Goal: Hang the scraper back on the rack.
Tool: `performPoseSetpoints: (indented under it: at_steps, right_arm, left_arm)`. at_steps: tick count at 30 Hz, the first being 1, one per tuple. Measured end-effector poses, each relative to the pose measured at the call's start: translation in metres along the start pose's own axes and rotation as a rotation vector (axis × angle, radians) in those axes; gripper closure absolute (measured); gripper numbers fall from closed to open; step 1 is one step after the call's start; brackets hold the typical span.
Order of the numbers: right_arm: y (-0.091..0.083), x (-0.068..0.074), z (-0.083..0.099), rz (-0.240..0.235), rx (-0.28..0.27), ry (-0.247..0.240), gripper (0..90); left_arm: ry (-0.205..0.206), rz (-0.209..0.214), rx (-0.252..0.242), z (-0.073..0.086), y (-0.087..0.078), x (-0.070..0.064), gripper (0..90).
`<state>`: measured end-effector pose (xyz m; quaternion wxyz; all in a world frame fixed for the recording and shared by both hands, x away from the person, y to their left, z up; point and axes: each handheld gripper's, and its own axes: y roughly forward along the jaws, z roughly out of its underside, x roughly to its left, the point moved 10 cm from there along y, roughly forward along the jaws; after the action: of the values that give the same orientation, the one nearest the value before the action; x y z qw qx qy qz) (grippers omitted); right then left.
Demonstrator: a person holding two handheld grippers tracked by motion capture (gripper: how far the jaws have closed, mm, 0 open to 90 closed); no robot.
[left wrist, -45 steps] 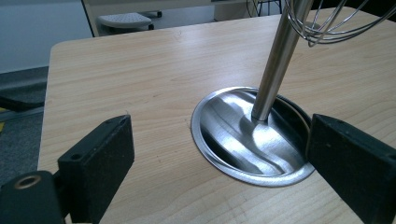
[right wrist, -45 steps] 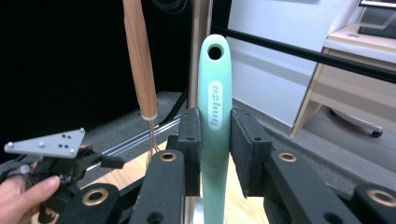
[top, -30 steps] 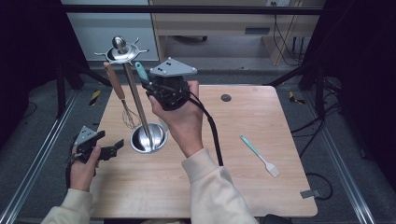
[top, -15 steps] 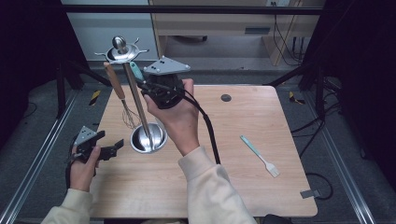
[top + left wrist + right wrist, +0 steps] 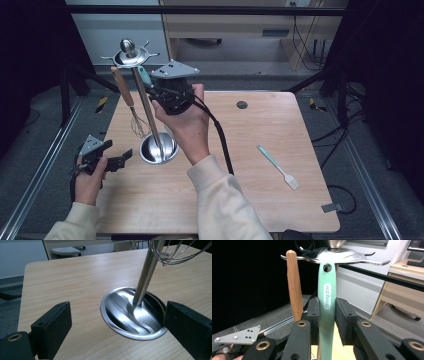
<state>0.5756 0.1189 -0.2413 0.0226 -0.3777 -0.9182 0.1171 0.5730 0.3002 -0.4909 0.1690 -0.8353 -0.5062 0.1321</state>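
High view: my right gripper [image 5: 159,92] sits upper left of centre, at the rack [image 5: 131,54]; a whisk [image 5: 131,106] hangs there already, and a brush [image 5: 278,166] waits lower right. Left gripper view: my left gripper [image 5: 117,327] gapes, empty, by the rack's base. Right gripper view: jaws clench the green handle [image 5: 326,305], its hole probably not hooked yet.

whisk [image 5: 135,115] left of stand pole [image 5: 149,117]
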Motion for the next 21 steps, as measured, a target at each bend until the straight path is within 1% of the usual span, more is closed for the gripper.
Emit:
performPoseSetpoints:
  at_steps: [14,21]
  right_arm:
    - [0.0055,0.0006,0.0006,0.01,-0.012,0.005,74.1]
    - [0.01,0.0016,0.0015,0.014,-0.026,0.022,74.1]
  left_arm:
    - [0.001,0.001,0.001,-0.0001,0.0003,-0.0007,7.5]
    - [0.002,0.002,0.0,-0.0003,0.0001,-0.001,7.4]
